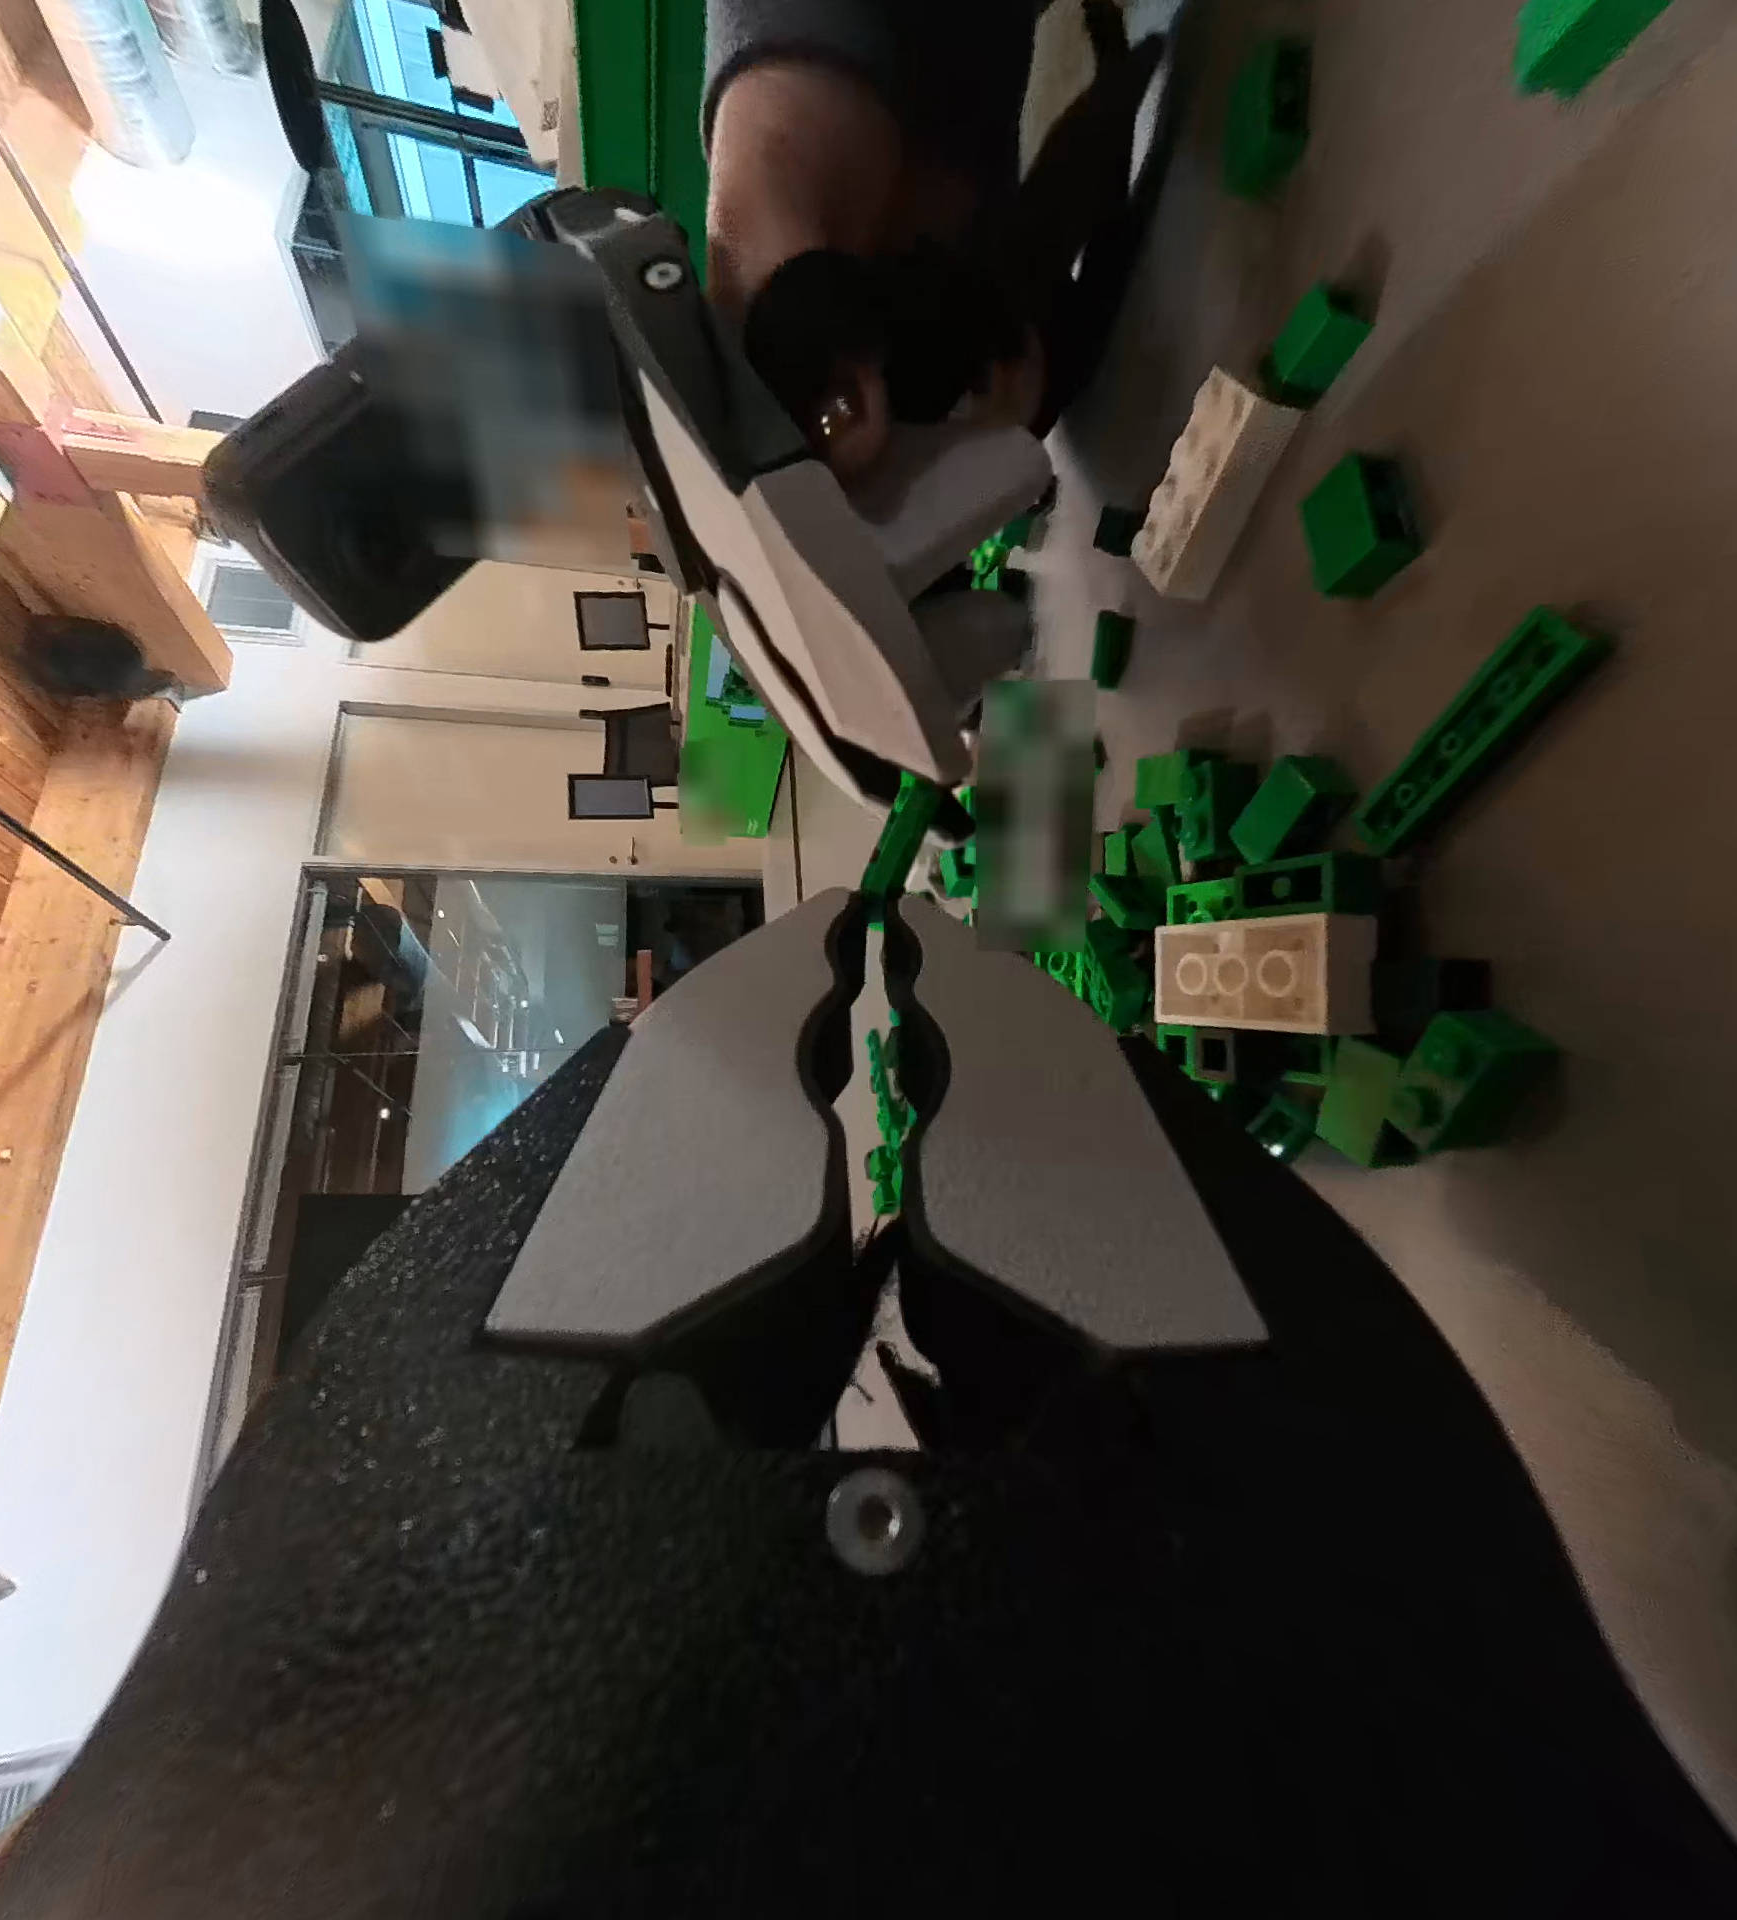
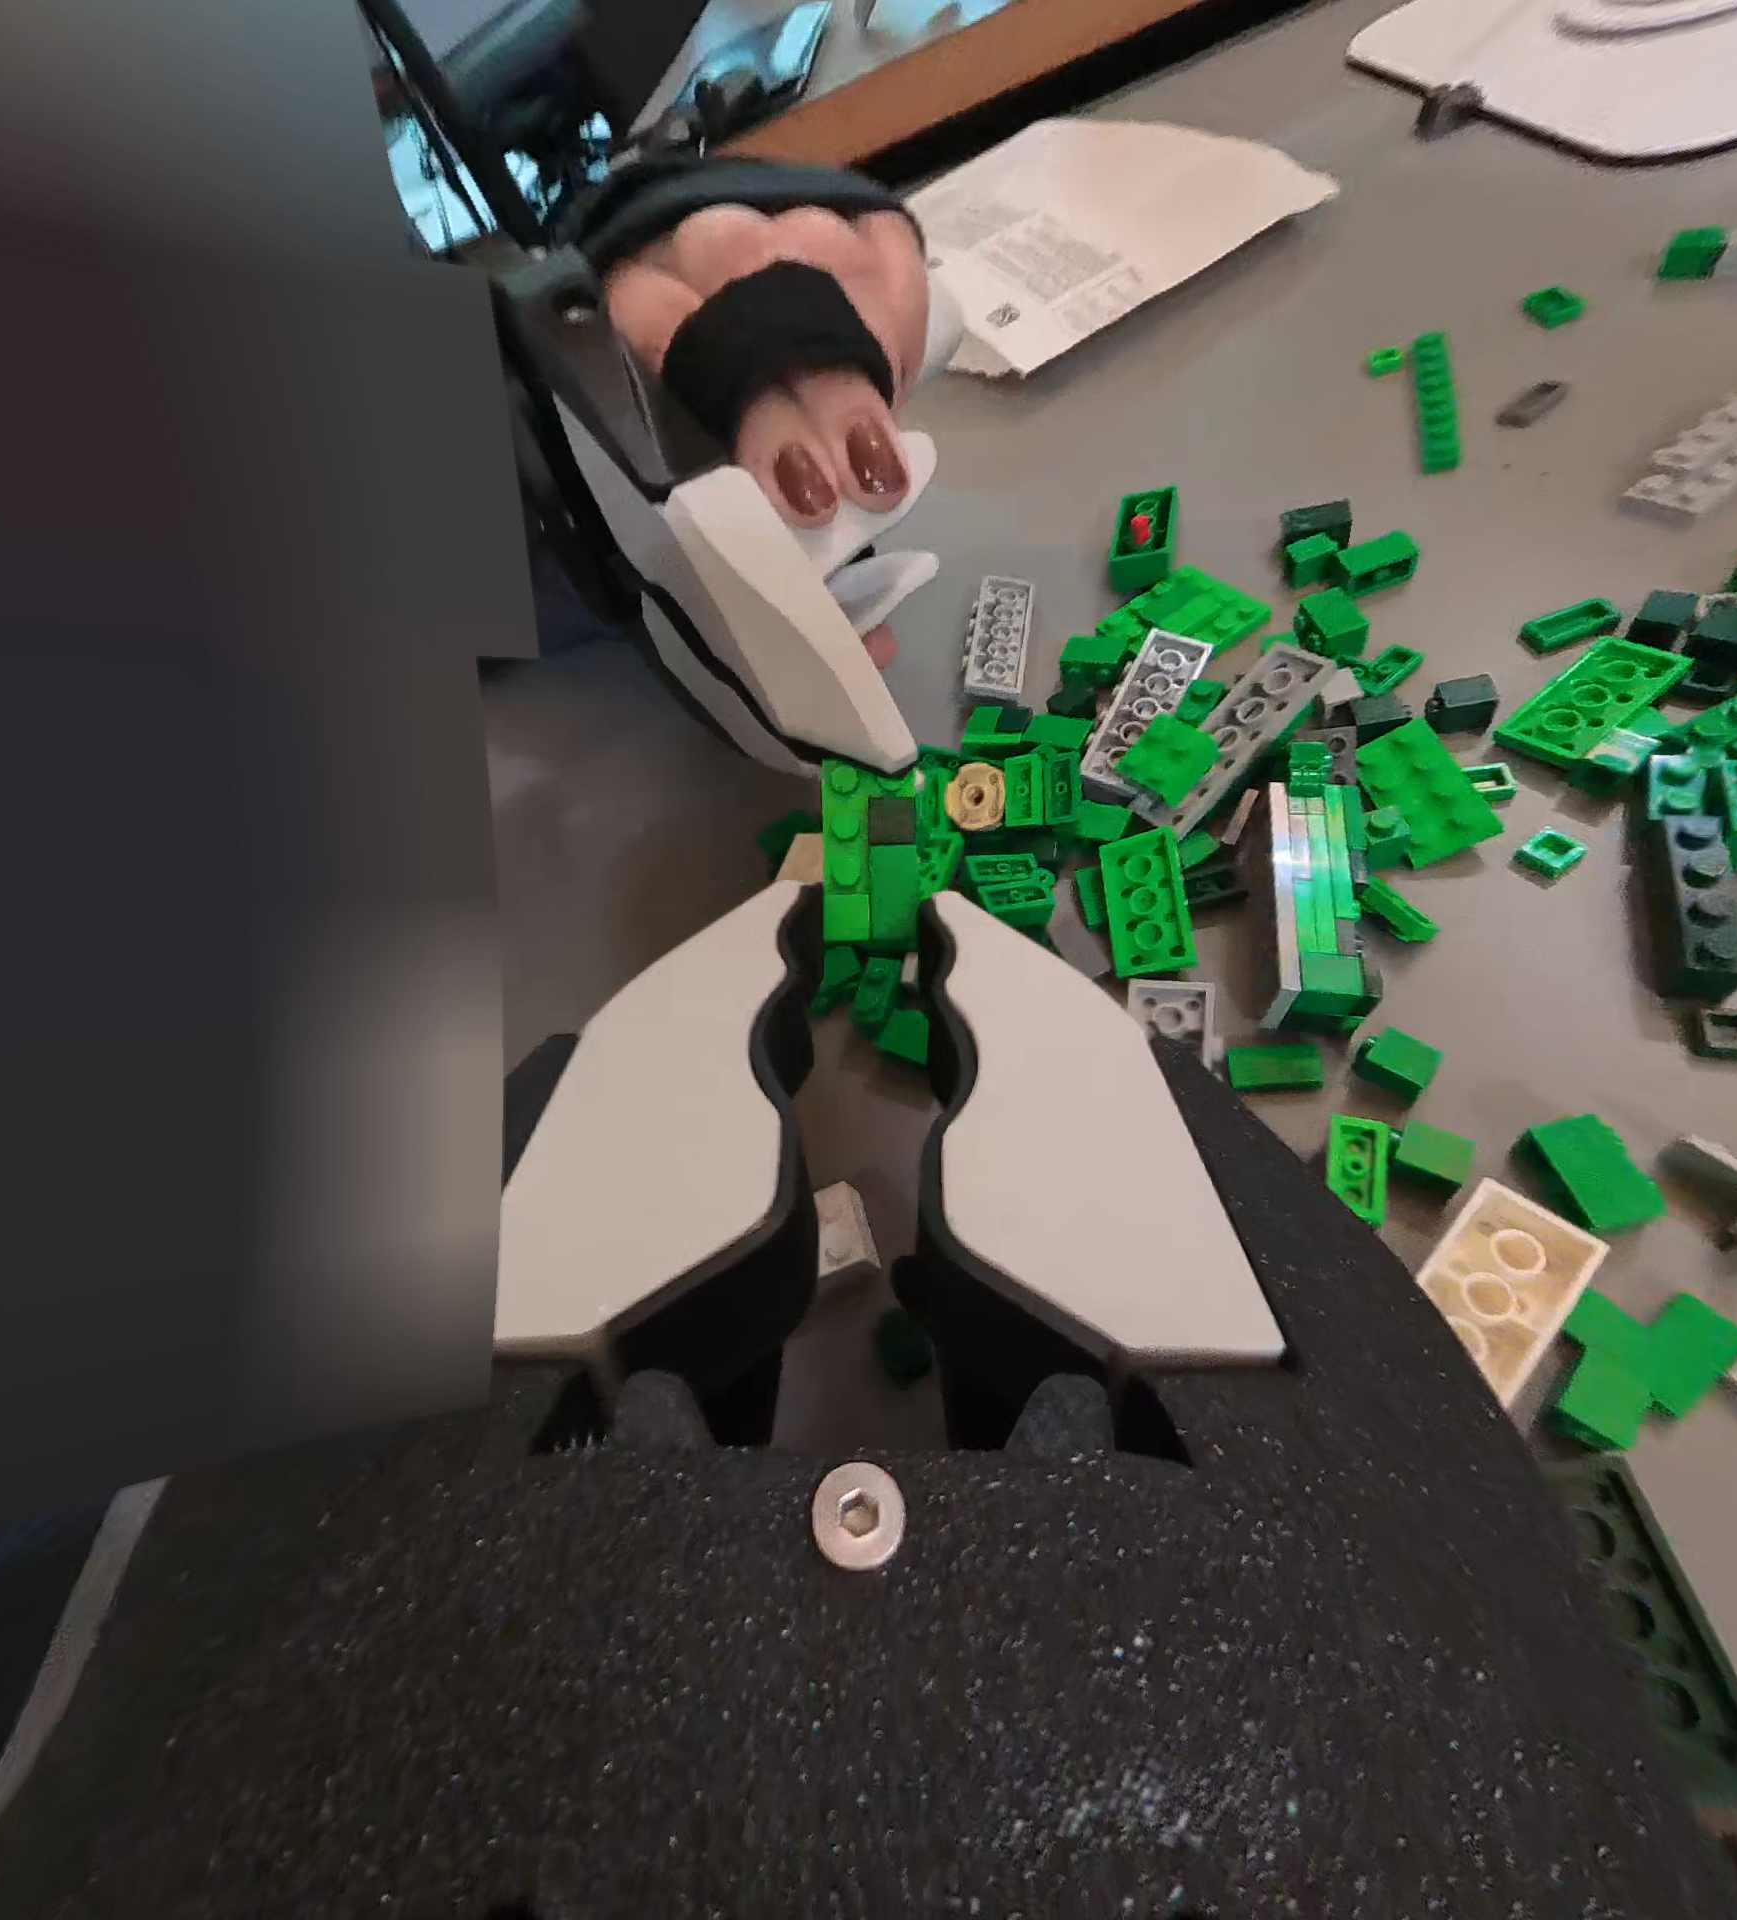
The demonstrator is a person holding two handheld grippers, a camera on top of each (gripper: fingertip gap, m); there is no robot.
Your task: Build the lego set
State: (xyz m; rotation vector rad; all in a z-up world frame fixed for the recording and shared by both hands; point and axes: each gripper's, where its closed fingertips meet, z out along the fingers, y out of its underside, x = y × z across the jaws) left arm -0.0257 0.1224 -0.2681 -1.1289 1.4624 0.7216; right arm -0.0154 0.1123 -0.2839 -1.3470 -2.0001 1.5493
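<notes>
A small flat assembly of green plates (image 2: 869, 862) is held in the air between both grippers, above the grey table (image 2: 1207, 416). My right gripper (image 2: 869, 900) is shut on its near end. My left gripper (image 1: 879, 912) is shut on the same assembly, which shows edge-on as a thin green strip (image 1: 895, 842) in the left wrist view. In the right wrist view the left gripper's fingers (image 2: 791, 623), held by a hand, pinch the assembly's far end. In the left wrist view the right gripper's fingers (image 1: 843, 644) come in from above.
A pile of loose green and grey bricks (image 2: 1207, 727) lies under and right of the grippers. A partly built green and grey block (image 2: 1316, 904) stands in it. A tan brick (image 2: 1508, 1278), white bricks (image 1: 1264, 977) and a paper sheet (image 2: 1103, 239) lie around. The tips of both grippers are at nearly the same place.
</notes>
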